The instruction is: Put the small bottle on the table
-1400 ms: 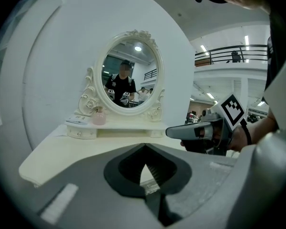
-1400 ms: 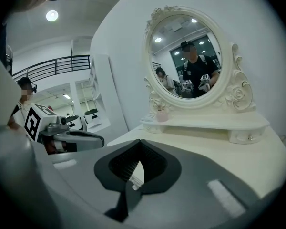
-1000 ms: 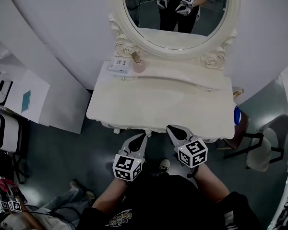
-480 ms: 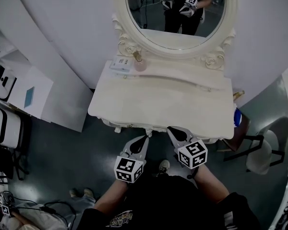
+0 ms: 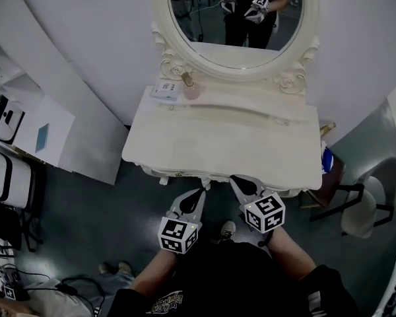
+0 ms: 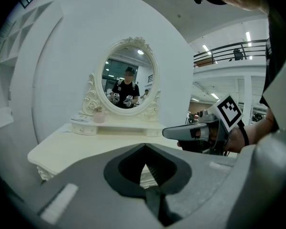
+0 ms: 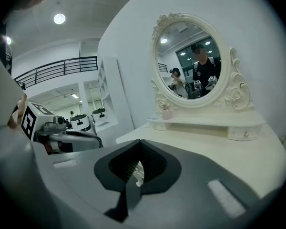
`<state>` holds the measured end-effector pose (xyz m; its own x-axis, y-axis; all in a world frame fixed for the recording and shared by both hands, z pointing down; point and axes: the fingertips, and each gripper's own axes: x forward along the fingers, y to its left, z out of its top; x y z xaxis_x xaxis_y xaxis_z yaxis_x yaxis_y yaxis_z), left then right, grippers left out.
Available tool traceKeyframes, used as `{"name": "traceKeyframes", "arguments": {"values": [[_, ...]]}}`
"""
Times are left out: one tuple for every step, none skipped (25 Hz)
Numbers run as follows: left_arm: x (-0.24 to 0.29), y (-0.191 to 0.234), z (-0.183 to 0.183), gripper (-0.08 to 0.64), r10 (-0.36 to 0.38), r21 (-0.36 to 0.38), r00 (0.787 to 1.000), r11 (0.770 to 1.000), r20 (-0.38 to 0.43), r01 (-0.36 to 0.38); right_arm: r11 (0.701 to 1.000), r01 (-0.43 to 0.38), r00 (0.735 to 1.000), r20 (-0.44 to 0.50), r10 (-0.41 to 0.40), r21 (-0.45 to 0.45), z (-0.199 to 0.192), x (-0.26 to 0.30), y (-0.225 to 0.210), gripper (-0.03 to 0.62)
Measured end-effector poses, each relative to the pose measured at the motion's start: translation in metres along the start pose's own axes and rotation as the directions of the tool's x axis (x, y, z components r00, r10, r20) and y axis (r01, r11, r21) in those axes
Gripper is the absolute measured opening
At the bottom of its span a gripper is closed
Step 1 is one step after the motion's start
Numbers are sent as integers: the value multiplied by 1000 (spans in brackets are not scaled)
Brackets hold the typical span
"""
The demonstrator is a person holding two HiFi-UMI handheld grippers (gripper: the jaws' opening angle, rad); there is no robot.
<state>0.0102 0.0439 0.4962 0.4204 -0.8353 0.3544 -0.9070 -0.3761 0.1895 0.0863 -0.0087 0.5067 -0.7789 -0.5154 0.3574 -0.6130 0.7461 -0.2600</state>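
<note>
The small pink bottle (image 5: 190, 88) with a gold cap stands on the raised back shelf of the cream dressing table (image 5: 218, 144), at its left end, next to a flat white box (image 5: 165, 90). It also shows far off as the bottle (image 6: 99, 116) in the left gripper view and the bottle (image 7: 167, 112) in the right gripper view. My left gripper (image 5: 198, 193) and right gripper (image 5: 237, 178) hover side by side just off the table's front edge, far from the bottle. Both are shut and hold nothing.
An oval mirror (image 5: 234, 12) in a carved frame rises behind the shelf and reflects the person and both grippers. A grey chair (image 5: 363, 207) and a blue item (image 5: 327, 160) sit to the right. White cabinets (image 5: 46, 137) stand on the left.
Both grippers stay almost where they were by the table's front edge. The head view has shifted slightly, and a person at the lower left has mostly left the view.
</note>
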Motion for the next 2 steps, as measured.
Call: {"name": "traceKeyframes", "arguments": {"values": [[0,0,0,0,0,1,1000,1000,0,0,1000,0,1000,1,0,1,0,0,0,28],[0,-1,0,0,1,1,1000,1000,0,-1,1000,0,1000,1,0,1,0,-1,0,28]]}}
